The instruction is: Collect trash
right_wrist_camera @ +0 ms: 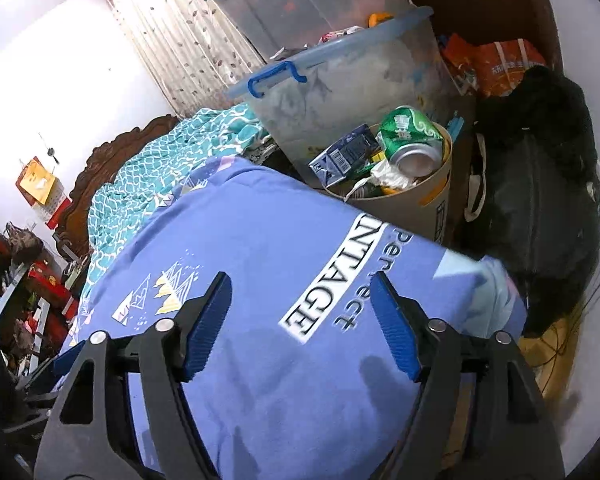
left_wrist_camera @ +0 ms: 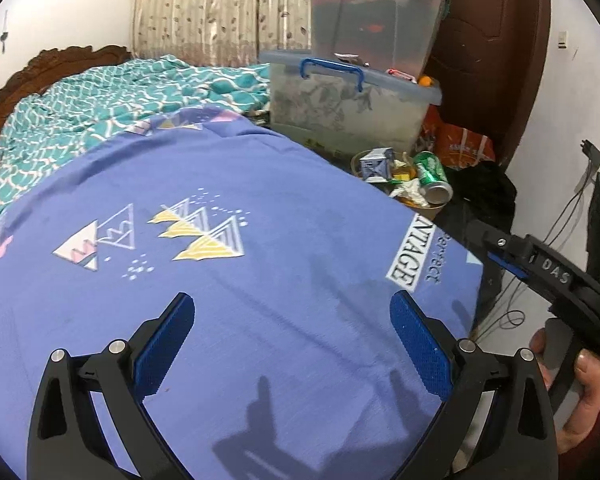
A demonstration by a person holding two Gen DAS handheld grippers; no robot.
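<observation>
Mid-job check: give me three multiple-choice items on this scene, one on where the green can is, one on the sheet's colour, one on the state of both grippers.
1. Where is the green can?
A. On the bed sheet
B. In the round bin
C. Inside the storage box

2. What colour is the sheet under the grippers?
A. Blue-purple
B. Red
C. White

3. How are the left gripper and right gripper?
A. Both shut on trash
B. Left holds the can
C. Both open, holding nothing

Key: 1 B, the can lies atop the rubbish in the round bin. 2 A, the printed sheet is blue-purple. 3 C, only sheet shows between the fingers of each.
</observation>
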